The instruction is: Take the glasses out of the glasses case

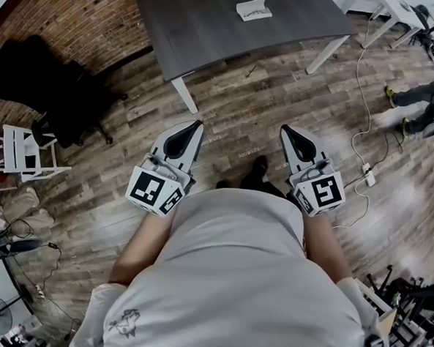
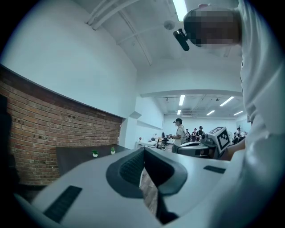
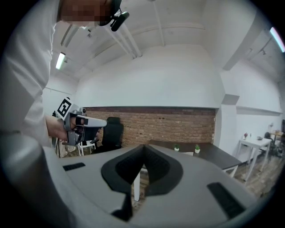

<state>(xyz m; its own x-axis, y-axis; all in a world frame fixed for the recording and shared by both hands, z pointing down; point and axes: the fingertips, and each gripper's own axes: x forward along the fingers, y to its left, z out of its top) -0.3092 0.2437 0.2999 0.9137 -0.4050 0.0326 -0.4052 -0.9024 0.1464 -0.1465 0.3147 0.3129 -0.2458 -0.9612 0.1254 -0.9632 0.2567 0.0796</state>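
Note:
I see no glasses or case that I can name for sure. A small white flat thing [image 1: 253, 9] lies on the dark table [image 1: 211, 37] far ahead, too small to identify. Both grippers are held close to the body above the wooden floor, pointing level toward that table. The left gripper [image 1: 198, 125] [image 2: 144, 151] is shut, tips together, nothing in it. Beside it the right gripper [image 1: 285, 131] [image 3: 143, 148] is shut and holds nothing too. Each gripper view also shows the other gripper, the right gripper [image 2: 209, 144] and the left gripper [image 3: 82, 122].
A black office chair [image 1: 54, 78] stands by the brick wall at left, and a white stool [image 1: 20, 153] is below it. Cables [image 1: 366, 134] trail across the floor at right, near a person's legs [image 1: 423, 101]. Two small potted plants [image 3: 177, 148] sit on the table. People [image 2: 180, 131] stand in the far room.

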